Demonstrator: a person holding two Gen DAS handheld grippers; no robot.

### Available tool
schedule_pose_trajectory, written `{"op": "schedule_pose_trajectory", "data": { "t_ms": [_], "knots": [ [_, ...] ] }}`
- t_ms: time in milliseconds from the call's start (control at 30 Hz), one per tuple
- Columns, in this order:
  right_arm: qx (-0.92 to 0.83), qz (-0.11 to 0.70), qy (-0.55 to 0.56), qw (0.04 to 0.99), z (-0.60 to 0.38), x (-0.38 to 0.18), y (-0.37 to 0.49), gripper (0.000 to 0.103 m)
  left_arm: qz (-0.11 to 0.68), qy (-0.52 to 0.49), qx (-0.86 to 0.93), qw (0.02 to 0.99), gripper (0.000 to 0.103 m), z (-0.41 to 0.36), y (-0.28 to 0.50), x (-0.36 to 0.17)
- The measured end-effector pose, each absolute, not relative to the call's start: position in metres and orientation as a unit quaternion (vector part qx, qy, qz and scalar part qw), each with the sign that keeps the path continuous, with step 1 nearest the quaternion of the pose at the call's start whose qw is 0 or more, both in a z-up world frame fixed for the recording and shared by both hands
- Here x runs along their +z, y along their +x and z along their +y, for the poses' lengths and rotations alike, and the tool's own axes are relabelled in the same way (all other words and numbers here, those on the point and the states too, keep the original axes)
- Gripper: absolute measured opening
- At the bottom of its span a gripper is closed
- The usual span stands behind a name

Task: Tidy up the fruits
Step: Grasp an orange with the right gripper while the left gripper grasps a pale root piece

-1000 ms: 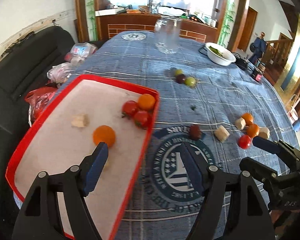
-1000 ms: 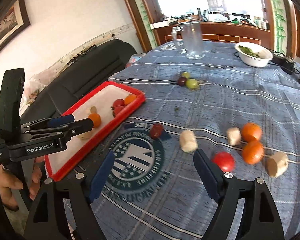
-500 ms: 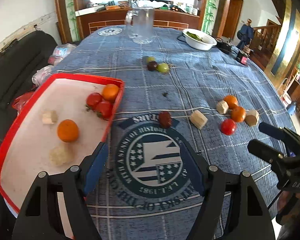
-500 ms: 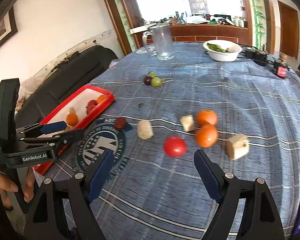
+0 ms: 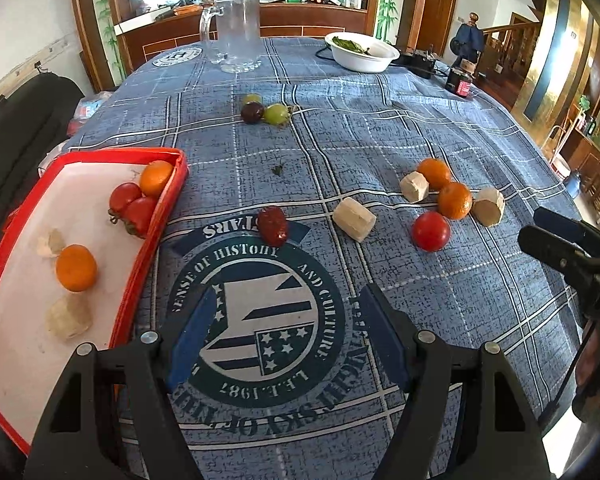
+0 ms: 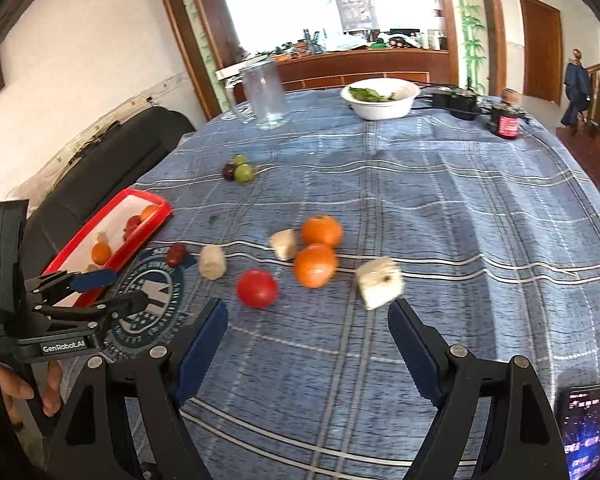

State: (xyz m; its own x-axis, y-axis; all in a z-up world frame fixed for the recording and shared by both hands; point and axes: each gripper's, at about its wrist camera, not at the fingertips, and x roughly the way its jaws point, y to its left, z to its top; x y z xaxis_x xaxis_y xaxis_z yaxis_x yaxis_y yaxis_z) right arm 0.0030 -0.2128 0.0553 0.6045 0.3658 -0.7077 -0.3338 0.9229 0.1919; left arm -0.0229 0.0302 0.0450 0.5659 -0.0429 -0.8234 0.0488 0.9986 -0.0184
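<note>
Both claws hang spread wide and empty over the fruit table.
Left gripper [image 5: 284,344] near the red tray [image 5: 168,208]; right gripper [image 6: 308,344] near a tomato [image 6: 257,288].

Tray [image 5: 168,200] sits at table's [image 5: 380,120] left edge w/ two tomatoes [image 5: 134,208] and an orange [image 5: 156,178] in its far right corner, another orange [image 5: 76,268] nearer, betw. two chunks. Date [image 5: 273,226] just right of tray, on the round emblem's [image 5: 256,320] far edge. Further right: chunk [image 5: 354,219], tomato [image 5: 431,231], two oranges [image 5: 444,188] w/ chunks either side. Grapes [image 5: 264,112] behind, mid-table. Mug [image 5: 236,32] and bowl [image 5: 362,54] at far edge, bowl to the right.
</note>
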Motion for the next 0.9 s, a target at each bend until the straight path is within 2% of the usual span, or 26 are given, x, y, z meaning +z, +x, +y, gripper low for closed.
{"op": "schedule_pose_trajectory", "data": {
  "t_ms": [400,600,900],
  "knots": [
    [0.162,0.418,0.012,0.894,-0.230,0.040,0.022,0.082,0.466,0.026,-0.054,0.883,0.074,0.008,0.013,0.036],
    [0.154,0.429,-0.001,0.890,-0.230,0.035,0.035,0.071,0.463,0.063,-0.075,0.881,0.074,-0.014,0.033,0.032],
    [0.157,0.432,-0.001,0.888,-0.229,0.036,0.044,0.071,0.480,0.075,-0.084,0.870,0.073,-0.023,0.045,0.017]
  ]
}}
